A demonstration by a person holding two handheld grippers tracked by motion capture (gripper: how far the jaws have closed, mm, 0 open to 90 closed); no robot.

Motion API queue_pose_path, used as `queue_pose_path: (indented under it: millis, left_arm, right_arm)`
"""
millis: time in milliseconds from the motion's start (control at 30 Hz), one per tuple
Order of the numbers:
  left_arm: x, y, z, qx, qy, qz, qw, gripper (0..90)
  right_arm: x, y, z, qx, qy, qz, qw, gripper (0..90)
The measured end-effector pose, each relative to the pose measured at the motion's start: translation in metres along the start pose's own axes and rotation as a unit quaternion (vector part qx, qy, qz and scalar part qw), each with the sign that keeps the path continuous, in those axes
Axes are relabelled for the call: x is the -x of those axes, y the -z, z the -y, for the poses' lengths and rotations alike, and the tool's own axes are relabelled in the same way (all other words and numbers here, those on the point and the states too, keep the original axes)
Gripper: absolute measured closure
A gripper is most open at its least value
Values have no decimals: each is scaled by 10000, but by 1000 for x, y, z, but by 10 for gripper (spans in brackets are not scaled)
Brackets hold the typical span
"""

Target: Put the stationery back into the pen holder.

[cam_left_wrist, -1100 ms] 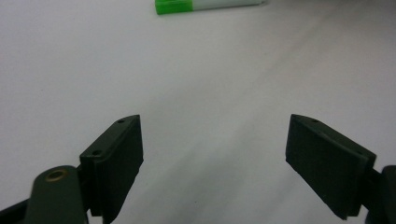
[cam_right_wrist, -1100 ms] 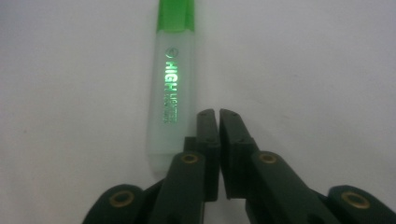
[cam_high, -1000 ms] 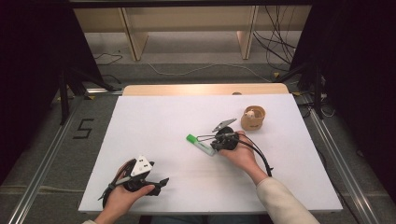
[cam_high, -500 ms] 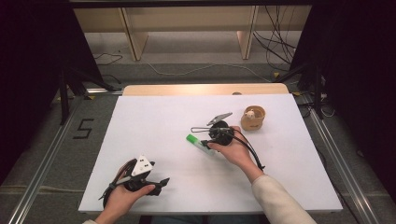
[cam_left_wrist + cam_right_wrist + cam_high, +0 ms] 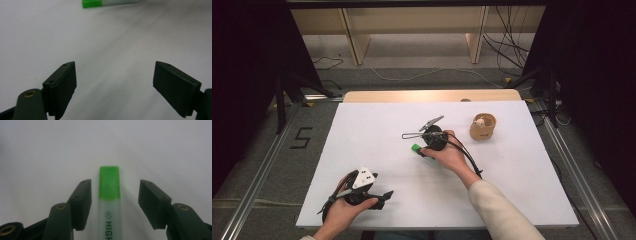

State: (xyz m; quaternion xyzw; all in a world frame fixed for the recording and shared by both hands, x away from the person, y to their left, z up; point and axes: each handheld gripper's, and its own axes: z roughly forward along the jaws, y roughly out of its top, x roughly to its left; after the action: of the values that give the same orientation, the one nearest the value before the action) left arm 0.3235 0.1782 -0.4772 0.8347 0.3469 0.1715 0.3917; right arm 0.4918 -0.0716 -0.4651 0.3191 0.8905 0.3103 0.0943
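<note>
Right gripper view: right gripper [image 5: 115,202] jaws just been opening, released either side of highlighter [image 5: 110,195], pads not touching; marker flat on white table [image 5: 522,200] mid-board, bare room around; print reads "HIGH"; left gripper [image 5: 113,87] jaws apart, nothing btwn.

Highlighter [image 5: 109,202]: in the right gripper view the body runs off the bottom edge between the jaws; printed lettering reads "HIGH" and is then cut off. In the high view, the right hand [image 5: 451,159] and right gripper [image 5: 422,131] cover all but the green cap [image 5: 416,148]. In the left gripper view, far ahead of the jaws, the top edge trims the highlighter and its far end leaves the frame.

Left gripper [image 5: 113,85]: jaw bases cut off at the bottom corners.

Wooden cup [image 5: 483,126], well to the side of the right gripper: contents too small to identify.
</note>
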Motion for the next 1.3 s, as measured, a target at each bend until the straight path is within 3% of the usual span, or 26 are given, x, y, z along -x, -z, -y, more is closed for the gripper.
queue_pose_path:
  millis: [767, 1300]
  left_arm:
    - [0, 0, 0, 2, 16, 22, 10000, 192]
    - [0, 0, 0, 5, 15, 26, 10000, 192]
  right_arm:
    - [0, -21, -17, -319, -44, -22, 9995, 458]
    - [-7, -27, -20, -462, 110, 41, 9989, 517]
